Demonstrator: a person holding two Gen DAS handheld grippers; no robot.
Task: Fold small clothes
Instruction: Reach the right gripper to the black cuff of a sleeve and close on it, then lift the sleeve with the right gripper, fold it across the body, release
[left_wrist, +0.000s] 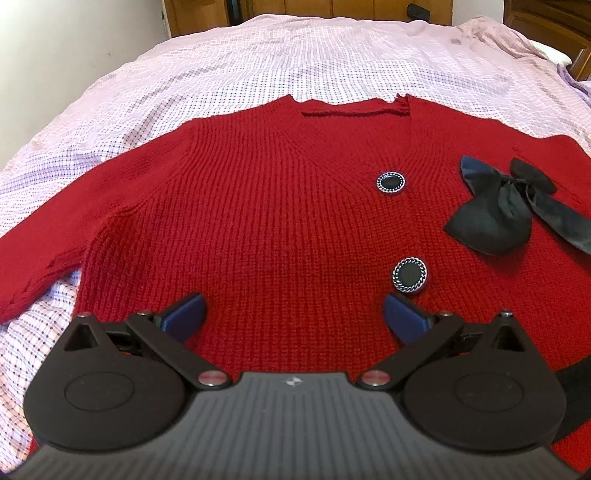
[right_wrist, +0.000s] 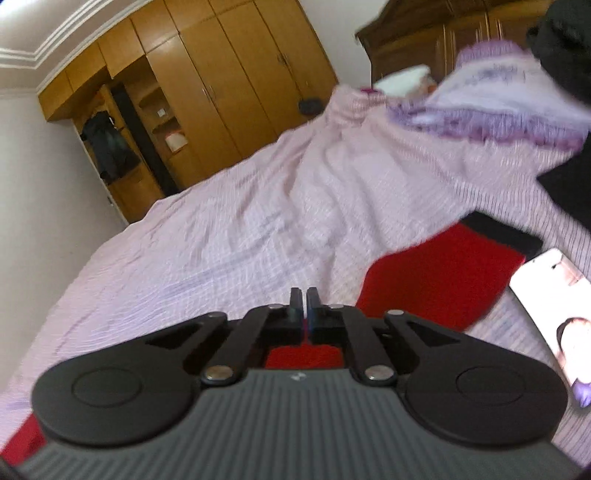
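A red knit cardigan (left_wrist: 258, 206) lies flat, front up, on the checked bedsheet (left_wrist: 258, 62). It has two round black buttons (left_wrist: 390, 182) and a black bow (left_wrist: 509, 206) on its right chest. My left gripper (left_wrist: 293, 301) hovers open over the cardigan's lower front, with nothing between its blue pads (left_wrist: 184, 314). In the right wrist view, my right gripper (right_wrist: 304, 295) is shut, with a thin fold of red fabric (right_wrist: 303, 354) showing between and just under its fingers. Another part of the cardigan (right_wrist: 443, 280) lies on the sheet to the right.
A white phone (right_wrist: 554, 314) lies on the bed at the right, beside dark clothing (right_wrist: 569, 192). A frilled purple pillow (right_wrist: 498, 96) sits at the head of the bed. Wooden wardrobes (right_wrist: 221, 92) stand beyond the far side of the bed. The picture is motion-blurred.
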